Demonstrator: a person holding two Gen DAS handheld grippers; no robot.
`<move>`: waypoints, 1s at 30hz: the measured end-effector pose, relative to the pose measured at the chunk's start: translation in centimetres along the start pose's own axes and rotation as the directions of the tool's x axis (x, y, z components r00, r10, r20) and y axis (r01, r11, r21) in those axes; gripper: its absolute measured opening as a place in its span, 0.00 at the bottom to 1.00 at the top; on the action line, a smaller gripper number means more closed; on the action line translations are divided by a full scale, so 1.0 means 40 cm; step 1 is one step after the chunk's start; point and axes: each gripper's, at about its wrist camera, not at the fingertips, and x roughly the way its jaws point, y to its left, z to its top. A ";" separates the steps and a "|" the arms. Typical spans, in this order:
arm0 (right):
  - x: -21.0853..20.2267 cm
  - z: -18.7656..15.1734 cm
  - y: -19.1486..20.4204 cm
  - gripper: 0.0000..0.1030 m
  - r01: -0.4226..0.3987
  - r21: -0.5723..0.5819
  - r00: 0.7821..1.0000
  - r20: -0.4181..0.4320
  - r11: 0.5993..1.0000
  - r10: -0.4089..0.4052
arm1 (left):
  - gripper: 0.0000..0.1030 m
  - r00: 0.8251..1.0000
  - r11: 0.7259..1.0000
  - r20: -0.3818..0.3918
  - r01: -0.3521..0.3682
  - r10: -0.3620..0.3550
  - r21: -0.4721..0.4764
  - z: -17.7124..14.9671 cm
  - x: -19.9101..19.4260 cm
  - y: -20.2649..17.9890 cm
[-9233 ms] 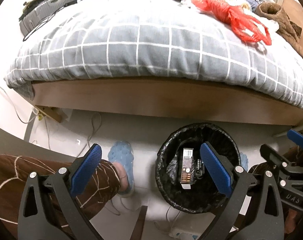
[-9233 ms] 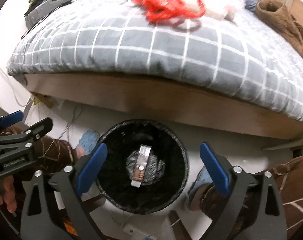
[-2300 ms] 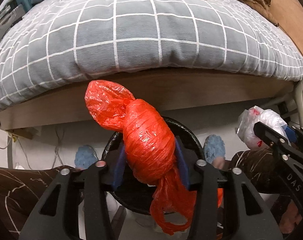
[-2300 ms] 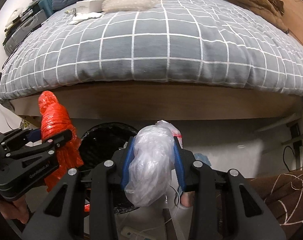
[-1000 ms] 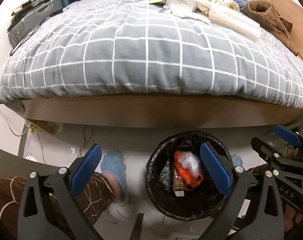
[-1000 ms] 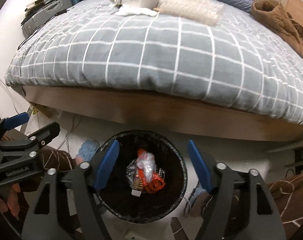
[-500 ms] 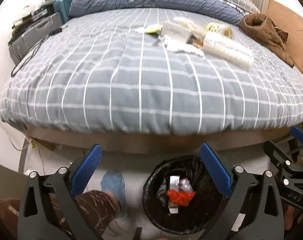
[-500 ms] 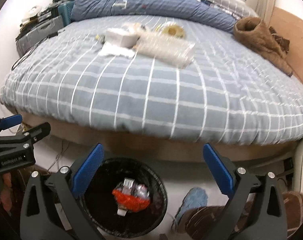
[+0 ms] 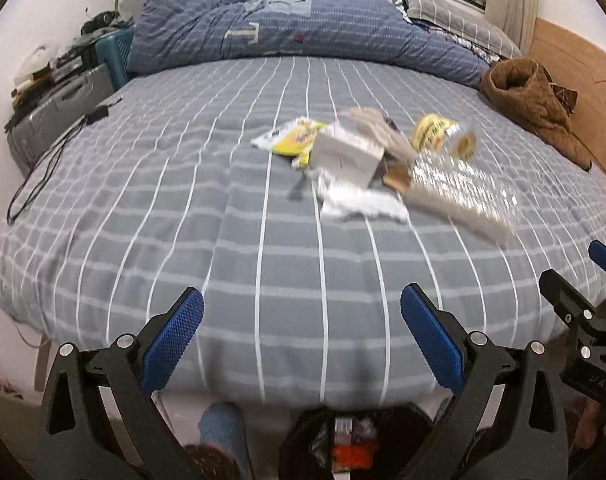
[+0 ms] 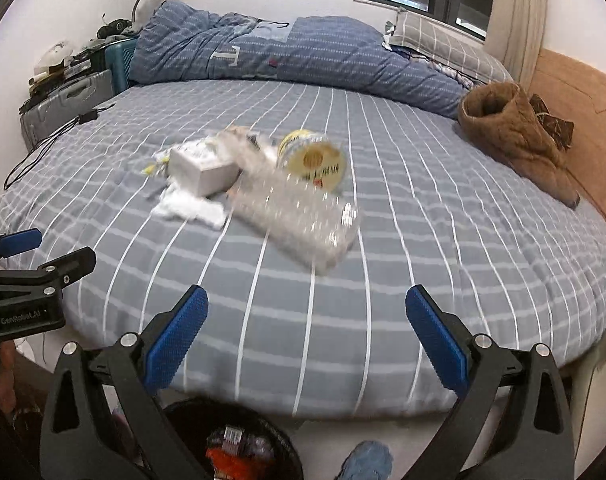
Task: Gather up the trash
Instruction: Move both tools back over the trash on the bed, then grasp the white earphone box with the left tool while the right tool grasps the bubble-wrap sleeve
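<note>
On bed point(image 10: 383, 280), bubble wrap roll point(image 10: 299, 220) lying diagonally

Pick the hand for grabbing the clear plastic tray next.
Probably right: the clear plastic tray lies nearly centred ahead of the open right gripper; from the left gripper it sits off to the right.

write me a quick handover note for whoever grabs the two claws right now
Left claw: open, empty, above the near edge of the grey checked bed.
Right claw: open, empty, jaws just widened, nothing between them.
Done: red plastic bag and a small carton lie in the black-lined round bin on the floor below.
Left: white cardboard box, white crumpled tissue, clear bubble-wrap roll, yellow round tub and yellow packet on the bed.
</note>
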 end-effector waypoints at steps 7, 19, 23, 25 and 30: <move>0.112 0.092 0.008 0.93 -0.029 -0.046 1.000 -0.014 0.999 0.028 | 0.94 1.000 1.000 0.009 0.000 0.000 0.021 0.100 0.088 -0.025; 0.264 0.153 -0.001 0.83 -0.102 -0.072 0.990 -0.110 0.992 0.094 | 0.94 0.999 0.996 -0.031 0.023 -0.021 0.084 0.224 0.251 -0.080; 0.293 0.134 -0.001 0.77 -0.121 -0.073 0.982 -0.152 0.990 0.109 | 0.94 0.999 0.994 -0.045 0.022 -0.017 0.104 0.233 0.289 -0.096; 0.307 0.125 -0.002 0.71 -0.124 -0.075 0.979 -0.172 0.989 0.110 | 0.94 0.998 0.995 -0.048 0.037 -0.033 0.088 0.240 0.303 -0.096; 0.321 0.115 -0.009 0.56 -0.129 -0.067 0.974 -0.198 0.989 0.113 | 0.93 0.998 0.994 -0.042 0.058 -0.054 0.092 0.251 0.330 -0.105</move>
